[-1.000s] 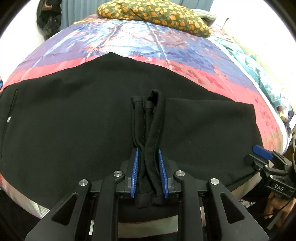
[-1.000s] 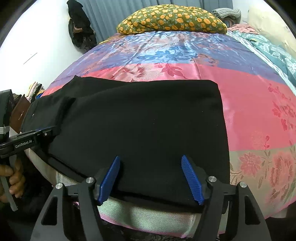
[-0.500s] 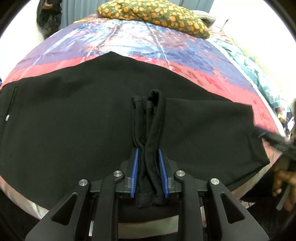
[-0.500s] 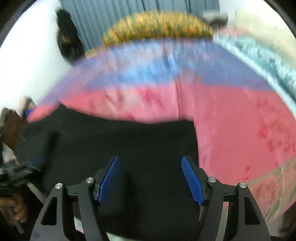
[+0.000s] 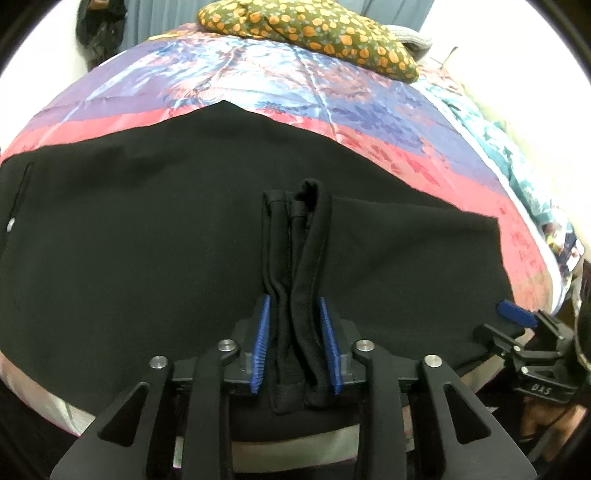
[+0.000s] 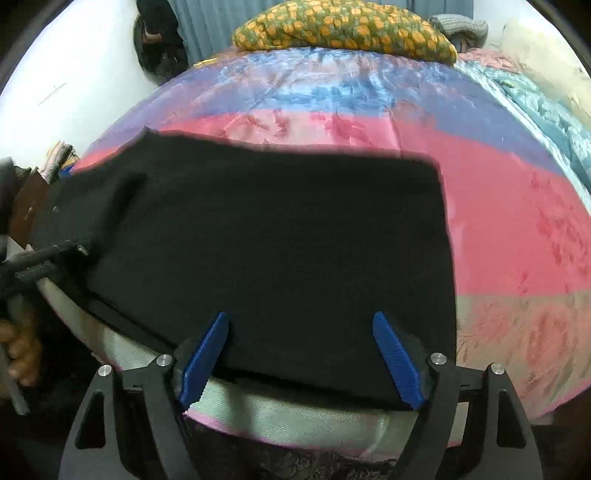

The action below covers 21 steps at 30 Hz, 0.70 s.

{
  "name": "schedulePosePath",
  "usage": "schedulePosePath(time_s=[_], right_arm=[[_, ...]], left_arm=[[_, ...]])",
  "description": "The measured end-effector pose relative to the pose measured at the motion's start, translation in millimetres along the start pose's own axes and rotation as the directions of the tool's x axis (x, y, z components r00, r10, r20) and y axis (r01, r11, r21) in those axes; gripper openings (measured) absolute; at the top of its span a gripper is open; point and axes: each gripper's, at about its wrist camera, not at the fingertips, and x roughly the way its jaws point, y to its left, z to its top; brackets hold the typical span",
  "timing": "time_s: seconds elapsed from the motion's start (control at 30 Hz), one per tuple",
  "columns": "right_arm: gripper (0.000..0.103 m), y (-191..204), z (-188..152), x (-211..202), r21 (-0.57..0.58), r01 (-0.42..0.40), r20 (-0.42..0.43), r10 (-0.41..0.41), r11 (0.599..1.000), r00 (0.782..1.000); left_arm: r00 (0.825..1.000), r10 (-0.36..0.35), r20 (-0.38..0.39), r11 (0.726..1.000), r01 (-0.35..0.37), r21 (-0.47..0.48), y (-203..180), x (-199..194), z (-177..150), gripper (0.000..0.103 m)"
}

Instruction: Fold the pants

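Black pants [image 5: 147, 240] lie flat across the near part of the bed. My left gripper [image 5: 294, 347] is shut on a bunched hem of the pants [image 5: 295, 258] at the bed's near edge. In the right wrist view the pants [image 6: 277, 240] fill the middle. My right gripper [image 6: 301, 354] is open, its blue pads either side of the pants' near edge, holding nothing. It also shows at the far right of the left wrist view [image 5: 517, 314].
The bed has a shiny bedspread [image 6: 498, 206] in pink, blue and purple bands. A green pillow with orange spots [image 6: 343, 29] lies at the head. A teal blanket [image 6: 546, 118] lies along the right side. Dark clothes [image 6: 159, 40] hang on the wall at left.
My right gripper swung up and away, then came back to the pants' near edge, still open. My left gripper kept its hold and barely moved.
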Motion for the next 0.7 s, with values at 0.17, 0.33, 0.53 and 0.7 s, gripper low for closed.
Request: schedulePosePath(time_s=[0.17,0.33,0.53,0.7], right_arm=[[0.090,-1,6,-2,-0.006,0.004,0.035,-0.004,1.000,0.999],[0.095,-10,11,-49,0.040,0.045,0.236,-0.053,0.998,0.970],[0.103,-31,10,-43,0.141,0.070,0.206,-0.098,0.988,0.974],[0.103,-35,9,-52,0.164,0.072,0.237,-0.110,0.984,0.965]], left_arm=[[0.998,-0.043,0.045,0.996,0.046,-0.071,6,-30,-1,0.078],[0.990,0.040,0.137,0.998,-0.032,-0.057,15,-59,2,0.086],[0.982,0.137,0.129,0.982,-0.118,-0.146,41,-56,4,0.086],[0.978,0.166,0.129,0.975,-0.143,-0.171,48,-55,5,0.086]])
